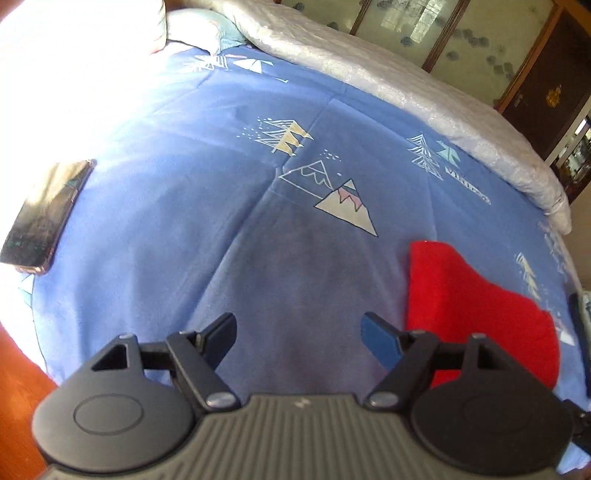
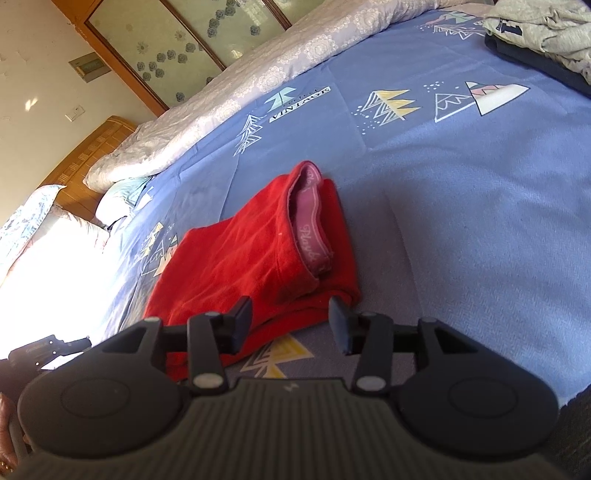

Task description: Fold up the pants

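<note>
Right gripper (image 2: 291, 321) nearest the lens in the right wrist view: jaws spread wide, nothing between them, hovering just over the near edge of the red pants (image 2: 258, 254). Pants lie on the bed (image 2: 461, 221), already bunched into a compact folded bundle, pink printed waistband (image 2: 310, 225) facing up and toward the far side of the bundle. The left finger overlaps the red fabric in view, but contact can't be confirmed; the right finger is over bare sheet. Left gripper (image 1: 299, 336) in the left wrist view: jaws also spread, empty, above bare blue sheet, pants (image 1: 476, 314) off to its right and apart from it. Sheet is blue with mountain and tree prints. A phone (image 1: 44, 218) lies face up near the left edge of the bed, partly in glare. A pale quilt (image 1: 406, 92) is rolled up along the far side of the bed, with a wooden cabinet (image 1: 546, 66) with patterned glass panels behind it. Grey and dark clothes (image 2: 543, 33) are piled at the far right corner in the right wrist view, well apart from the pants. Pillows (image 2: 55, 229) sit at the headboard end, washed out by sunlight.
</note>
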### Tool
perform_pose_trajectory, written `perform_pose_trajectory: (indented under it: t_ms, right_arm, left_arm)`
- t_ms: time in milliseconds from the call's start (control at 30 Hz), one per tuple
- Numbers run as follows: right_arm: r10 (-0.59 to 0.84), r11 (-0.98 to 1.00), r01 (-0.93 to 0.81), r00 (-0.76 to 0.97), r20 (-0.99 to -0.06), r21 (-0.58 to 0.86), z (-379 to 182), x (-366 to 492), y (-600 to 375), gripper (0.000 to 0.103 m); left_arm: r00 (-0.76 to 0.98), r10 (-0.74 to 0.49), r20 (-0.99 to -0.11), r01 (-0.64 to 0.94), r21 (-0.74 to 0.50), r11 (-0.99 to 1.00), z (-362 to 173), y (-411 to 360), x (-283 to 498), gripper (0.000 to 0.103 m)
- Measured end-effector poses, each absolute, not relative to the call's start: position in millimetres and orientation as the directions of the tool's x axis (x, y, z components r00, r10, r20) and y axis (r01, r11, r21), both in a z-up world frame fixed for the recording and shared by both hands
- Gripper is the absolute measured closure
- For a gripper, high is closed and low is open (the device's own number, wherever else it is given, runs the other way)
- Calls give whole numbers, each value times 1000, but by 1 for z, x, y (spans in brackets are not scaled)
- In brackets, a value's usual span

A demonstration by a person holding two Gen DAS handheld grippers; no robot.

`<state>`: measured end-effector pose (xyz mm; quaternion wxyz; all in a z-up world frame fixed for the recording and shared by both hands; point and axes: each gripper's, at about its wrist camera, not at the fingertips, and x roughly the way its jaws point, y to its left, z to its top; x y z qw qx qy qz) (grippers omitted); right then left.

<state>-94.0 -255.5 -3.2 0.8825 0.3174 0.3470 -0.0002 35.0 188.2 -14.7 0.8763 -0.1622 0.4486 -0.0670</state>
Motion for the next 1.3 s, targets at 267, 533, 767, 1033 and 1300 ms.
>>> perform_pose_trajectory:
  t_ms: [267,533,767,1033,1300]
  right_arm:
    - [257,768,227,747,-613,599,-10,-93,-260,47]
    - [253,756,248,743,-620,606,-12,-94,-265,46]
    - [251,751,260,738,-626,607,-14,-96,-265,46]
    - [268,755,248,729,-630,607,-15,-95,-260,46]
    - [273,755,241,731,-626,610,-14,-95,-259,46]
  left_arm:
    - [495,-416,-763,91,-431,898,-27,140,48,21]
    - [462,-318,-828,215,-243,946,-39,58,53,21]
    - [479,-266,-836,252,-159,955,-45,38,41,19]
    - [484,-259,-836,248,-153,957,-43,40,37,18]
    - [489,-257,-834,266,-138,954,-36,35,27,18]
